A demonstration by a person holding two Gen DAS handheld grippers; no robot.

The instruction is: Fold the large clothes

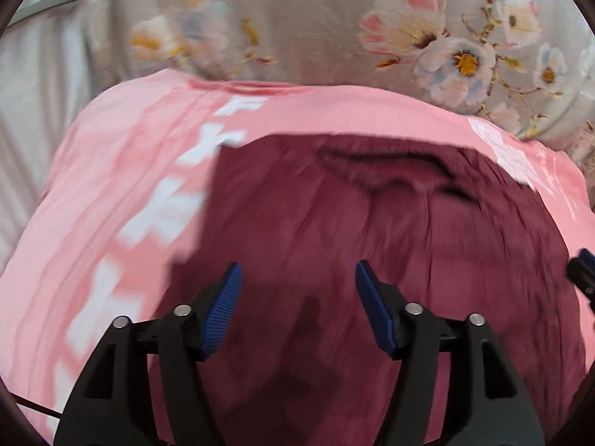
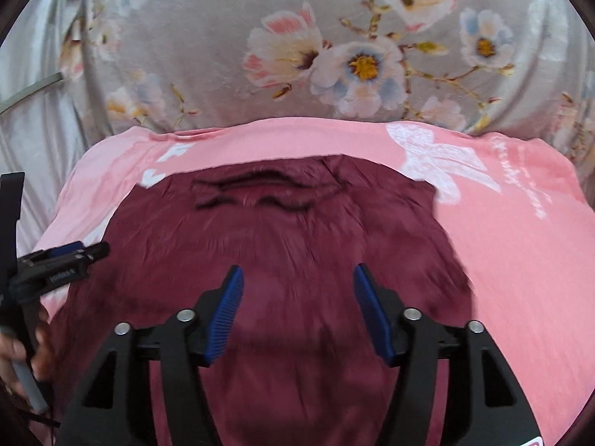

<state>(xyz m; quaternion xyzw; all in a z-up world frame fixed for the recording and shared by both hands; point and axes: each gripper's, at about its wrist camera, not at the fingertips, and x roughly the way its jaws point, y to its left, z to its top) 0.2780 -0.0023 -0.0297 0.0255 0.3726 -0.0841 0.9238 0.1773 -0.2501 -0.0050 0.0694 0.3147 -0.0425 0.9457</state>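
A dark maroon garment (image 1: 372, 245) (image 2: 290, 245) lies spread flat, its neckline (image 1: 386, 163) (image 2: 260, 186) at the far side. It rests on a pink cloth with white print (image 1: 122, 186) (image 2: 513, 245). My left gripper (image 1: 299, 278) hovers over the near part of the maroon garment, jaws open, nothing between the blue pads. My right gripper (image 2: 297, 278) stands open the same way over the garment, also empty. In the right wrist view the left gripper (image 2: 80, 251) shows at the left edge, held by a hand (image 2: 22, 353). The right gripper's tip (image 1: 584, 271) peeks in at the left wrist view's right edge.
Under the pink cloth lies a grey bedsheet with large flower print (image 1: 446, 44) (image 2: 334, 55). Plain pale sheet folds (image 1: 33, 119) (image 2: 29, 111) fill the left side. Both views are motion-blurred.
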